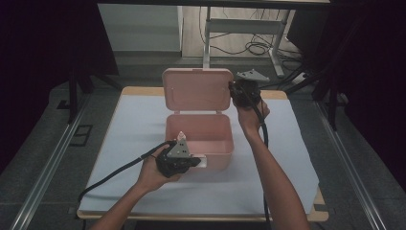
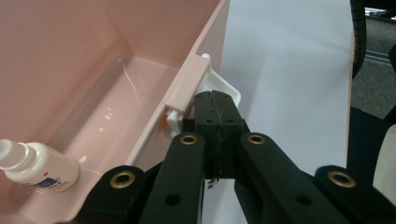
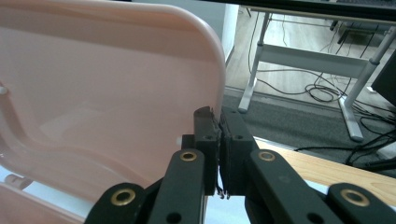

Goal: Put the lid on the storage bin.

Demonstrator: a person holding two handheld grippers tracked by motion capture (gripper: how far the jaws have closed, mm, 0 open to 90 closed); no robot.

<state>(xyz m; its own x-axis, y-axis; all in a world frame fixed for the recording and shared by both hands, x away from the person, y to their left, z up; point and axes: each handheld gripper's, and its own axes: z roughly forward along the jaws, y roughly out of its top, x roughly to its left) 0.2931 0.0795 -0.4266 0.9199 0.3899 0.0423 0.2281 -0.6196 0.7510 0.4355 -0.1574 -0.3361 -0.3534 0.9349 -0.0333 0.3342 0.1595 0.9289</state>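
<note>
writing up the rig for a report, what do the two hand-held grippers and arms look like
Both are black. The left hand-held gripper and the right hand-held gripper each carry a grey three-cornered plate and trail a black cable. Their jaws have brass-ringed pivot holes. The forearms are bare, no sleeves in view.

Pink box, black grippers, pale sheet

A plain pink box [image 1: 198, 136] is seen with a lid [image 1: 197, 91] of the same pink at its 12 o'clock; its latch [image 2: 219, 86] is coloured a paler, whitish tone. A white bottle [image 2: 39, 165] with a blue and red label is shown inside. Both the left gripper [image 1: 178, 158] and the right gripper [image 1: 245, 91] are coloured black, topped by grey plates, with brass-toned rivets. The table [image 1: 297, 96] is finished in light wood and covered by a pale bluish-white sheet [image 1: 139, 120].
</note>
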